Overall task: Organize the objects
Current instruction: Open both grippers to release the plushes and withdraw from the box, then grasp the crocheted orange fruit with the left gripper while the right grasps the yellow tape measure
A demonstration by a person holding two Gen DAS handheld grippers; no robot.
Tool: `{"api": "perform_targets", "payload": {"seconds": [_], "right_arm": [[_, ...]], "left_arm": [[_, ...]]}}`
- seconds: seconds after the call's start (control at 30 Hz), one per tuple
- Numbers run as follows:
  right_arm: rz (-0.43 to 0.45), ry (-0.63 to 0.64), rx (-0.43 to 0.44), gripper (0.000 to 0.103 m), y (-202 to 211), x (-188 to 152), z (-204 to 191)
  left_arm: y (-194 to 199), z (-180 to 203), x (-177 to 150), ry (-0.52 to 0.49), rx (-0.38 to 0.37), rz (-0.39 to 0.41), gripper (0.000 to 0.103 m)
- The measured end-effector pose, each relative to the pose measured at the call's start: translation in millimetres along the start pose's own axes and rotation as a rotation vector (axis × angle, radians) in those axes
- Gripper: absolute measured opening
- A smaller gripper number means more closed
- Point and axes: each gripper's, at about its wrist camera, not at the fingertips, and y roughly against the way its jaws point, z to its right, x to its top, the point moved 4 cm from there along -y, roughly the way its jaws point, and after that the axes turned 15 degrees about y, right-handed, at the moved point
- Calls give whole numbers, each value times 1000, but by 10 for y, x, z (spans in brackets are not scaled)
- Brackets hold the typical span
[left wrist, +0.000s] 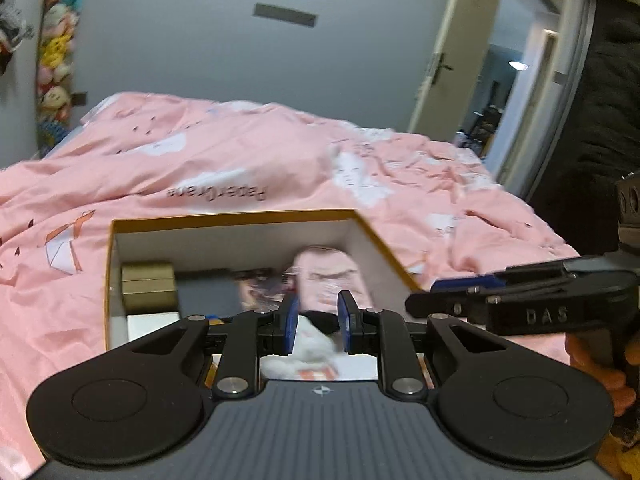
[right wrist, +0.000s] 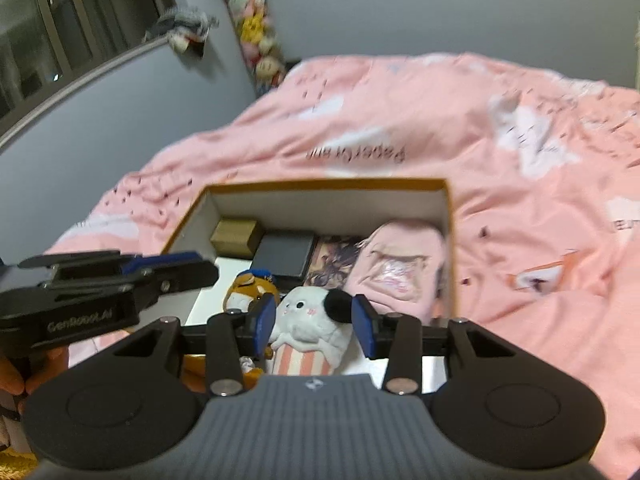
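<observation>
Both grippers over the open box — nothing held

My right gripper [right wrist: 314, 326] hangs half open, straddling the white plush [right wrist: 310, 330] that lies in the box [right wrist: 328, 185] on the pink duvet [right wrist: 520, 200], pads not touching. The plush's long axis runs toward me — so I judge the right hand nearer. My left gripper [left wrist: 318, 322] is shut and empty, beside it.

grey-blue walls [left wrist: 200, 40]. bed under a crumpled pink duvet [left wrist: 248, 160]. open door [left wrist: 436, 64] at right, lit room beyond. window [right wrist: 60, 32] at left; column of plush toys [right wrist: 256, 32] in the corner.
</observation>
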Motion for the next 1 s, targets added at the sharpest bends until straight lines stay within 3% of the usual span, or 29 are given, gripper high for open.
{"api": "perform_targets", "payload": {"seconds": [0.07,0.13,0.33,0.5,0.6,0.73,0.83,1.0], "right_arm": [[29,-8,-38,52,167,-126,-11],[35,-21,-73,52,270,-288,-24],[-31,-13,-153,51,341,-740,-33],[-131,-46,-115,38,115,-983,2],[-163,-14,-89,38,-78,-1118,-90],[-227,-15,-140,44,-280,-1275,-50],[-260,-97,-104,45,-354,-1362,106],[-282,-50,-110,50,-525,-1434,88]], "left_arm": [[72,73,-106,9,-21,-11,24],[84,136,-252,13,-48,-51,24],[-73,312,-594,-69,-14,-117,24],[-210,298,-767,-63,37,-194,24],[-243,252,-851,-42,52,-200,25],[-396,238,-975,-29,95,-251,28],[-481,260,-1008,-39,102,-261,37],[-576,236,-1056,-25,69,-267,47]]}}
